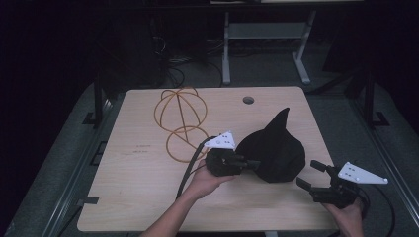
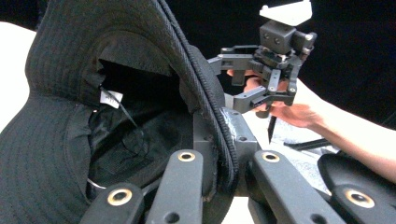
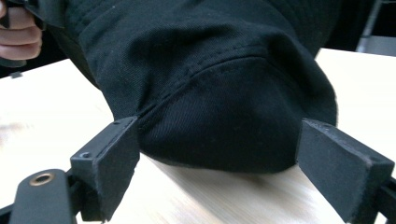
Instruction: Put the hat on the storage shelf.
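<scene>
One black hat [image 1: 272, 150] is what you are working on: soft, ribbed cloth, with a stitched brim and a crown seamed into panels. Through your left gripper view you look into its hollow, where a small white label [image 2: 110, 98] hangs from the inner band and the lining lies in dark folds. Your left gripper [image 1: 247, 163] has its jaws pinched on the brim, the corded brim edge running between them, so the hat sits right at those jaws and beyond them. Your right gripper [image 1: 313, 177] has its jaws spread wide; the rounded crown bulges just ahead of the gap between them, near both pads but touching neither as far as you can see.

On the table [image 1: 143, 192], well behind your left jaws, stands a wire stand [image 1: 179, 121] of orange hoops, apart from the hat. Nothing lies between your right jaws and the crown; pale bare tabletop shows under it.

One side of the brim stands up in a peak, pointing away from you toward the far edge of the table. The hat's long axis runs from your left jaws toward your right jaws, opening facing the left ones, crown facing the right ones.
</scene>
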`<control>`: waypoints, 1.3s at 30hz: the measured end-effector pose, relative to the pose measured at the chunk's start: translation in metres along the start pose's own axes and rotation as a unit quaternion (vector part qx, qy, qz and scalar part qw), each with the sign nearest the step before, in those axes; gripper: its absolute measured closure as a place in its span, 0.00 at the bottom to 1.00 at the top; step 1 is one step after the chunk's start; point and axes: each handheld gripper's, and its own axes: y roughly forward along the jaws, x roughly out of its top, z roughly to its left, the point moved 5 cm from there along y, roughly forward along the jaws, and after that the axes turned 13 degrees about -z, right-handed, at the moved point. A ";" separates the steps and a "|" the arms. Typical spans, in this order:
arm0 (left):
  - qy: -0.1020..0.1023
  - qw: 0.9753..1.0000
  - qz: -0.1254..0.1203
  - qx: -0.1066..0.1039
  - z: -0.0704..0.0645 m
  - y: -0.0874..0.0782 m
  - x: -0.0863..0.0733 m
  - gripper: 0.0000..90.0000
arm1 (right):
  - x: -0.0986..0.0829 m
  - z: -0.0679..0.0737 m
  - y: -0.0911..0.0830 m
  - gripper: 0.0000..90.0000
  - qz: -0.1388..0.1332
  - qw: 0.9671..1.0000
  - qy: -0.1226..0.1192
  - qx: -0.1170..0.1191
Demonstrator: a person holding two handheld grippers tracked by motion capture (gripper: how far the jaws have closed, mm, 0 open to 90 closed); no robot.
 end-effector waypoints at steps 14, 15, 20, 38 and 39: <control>0.010 1.000 0.006 -0.027 -0.004 -0.001 -0.001 0.95 | 0.005 -0.006 0.019 0.26 -0.008 0.999 0.021 0.037; 0.010 1.000 0.006 -0.028 -0.004 -0.001 -0.001 0.95 | 0.004 -0.006 0.019 0.29 -0.010 0.999 0.025 0.040; 0.012 0.999 0.010 -0.030 -0.005 0.000 -0.002 0.95 | 0.000 -0.006 0.023 0.50 -0.012 0.999 0.013 0.041; 0.035 0.999 0.003 0.000 -0.001 -0.015 0.002 0.90 | 0.012 0.003 0.026 0.97 -0.025 0.999 -0.019 0.035; 0.036 0.999 0.001 0.004 -0.001 -0.016 0.003 0.89 | 0.014 0.004 0.026 0.97 -0.026 0.999 -0.022 0.035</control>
